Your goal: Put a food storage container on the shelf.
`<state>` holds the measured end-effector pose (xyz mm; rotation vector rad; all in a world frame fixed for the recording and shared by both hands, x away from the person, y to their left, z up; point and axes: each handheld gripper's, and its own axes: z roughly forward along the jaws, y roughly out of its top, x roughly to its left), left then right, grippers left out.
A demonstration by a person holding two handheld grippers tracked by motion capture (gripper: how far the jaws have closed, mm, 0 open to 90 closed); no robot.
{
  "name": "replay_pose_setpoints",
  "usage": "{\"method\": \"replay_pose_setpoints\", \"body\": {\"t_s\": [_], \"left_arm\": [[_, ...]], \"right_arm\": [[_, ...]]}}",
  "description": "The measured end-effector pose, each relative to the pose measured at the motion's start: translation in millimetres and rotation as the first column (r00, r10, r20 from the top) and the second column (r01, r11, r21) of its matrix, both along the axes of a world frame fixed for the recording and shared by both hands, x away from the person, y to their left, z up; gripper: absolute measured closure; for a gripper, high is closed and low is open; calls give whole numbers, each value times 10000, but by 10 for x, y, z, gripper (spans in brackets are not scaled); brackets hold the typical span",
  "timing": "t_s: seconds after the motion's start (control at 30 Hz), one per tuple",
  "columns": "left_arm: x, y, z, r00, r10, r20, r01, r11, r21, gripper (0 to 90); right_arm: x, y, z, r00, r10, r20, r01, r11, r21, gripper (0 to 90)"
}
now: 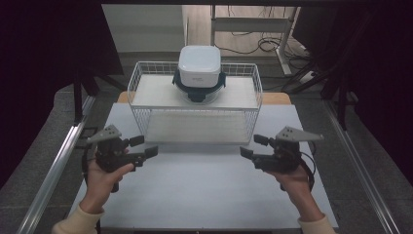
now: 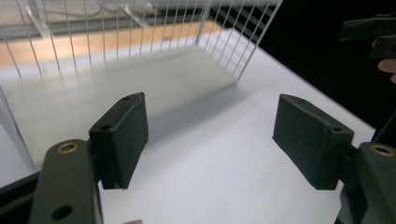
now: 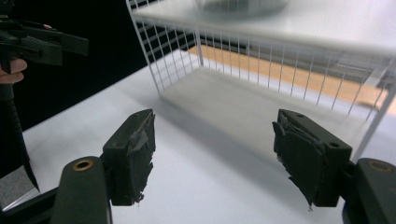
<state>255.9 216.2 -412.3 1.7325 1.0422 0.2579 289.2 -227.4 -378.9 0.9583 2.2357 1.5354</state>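
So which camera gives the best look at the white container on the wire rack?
The high view: the white container shows whole, sitting on the wire rack. The right gripper view catches only its blurred base; the left gripper view shows just the rack.

In the right gripper view the white container (image 3: 240, 5) on the basket's shelf (image 3: 299, 23) is cut off by the top edge and blurred; the small print on its front is too small to read in the high view.

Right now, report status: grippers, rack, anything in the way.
Left gripper and right gripper open, empty, over the table. Wire rack ahead, lidded container on its top shelf. Lower shelf bare, nothing between.
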Motion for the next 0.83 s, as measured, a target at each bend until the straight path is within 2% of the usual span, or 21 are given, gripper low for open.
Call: {"method": "replay_pose_setpoints", "body": {"t_s": [0.17, 0.27, 0.43, 0.5, 0.63, 0.73, 0.83], "left_arm": [[-48, -23, -302, 9983, 85, -571, -75, 9998, 178, 264], [-62, -47, -459, 9960, 125, -882, -89, 9991, 417, 265], [-72, -46, -644, 9931, 273, -1143, -191, 9972, 720, 266], [-65, -42, -680, 9921, 315, -1210, -226, 9970, 739, 267], [-69, -50, -704, 9927, 322, -1166, -223, 9962, 845, 268], [-82, -59, -740, 9934, 399, -1075, -281, 9936, 1093, 268], [-91, -57, -806, 9915, 467, -1212, -316, 9918, 1238, 270]], "right_arm": [[-130, -116, -349, 9980, 116, -627, -106, 9998, 174, 283], [-136, -153, -523, 9962, -35, -872, 30, 10000, -55, 267], [-137, -166, -776, 9915, -132, -1294, 89, 9994, -344, 256], [-143, -161, -833, 9899, -162, -1405, 101, 9990, -446, 255], [-147, -161, -855, 9908, -227, -1337, 167, 9988, -462, 255], [-154, -167, -852, 9939, -337, -1051, 281, 9981, -543, 249], [-135, -186, -874, 9949, -492, -885, 433, 9968, -678, 236]]}}
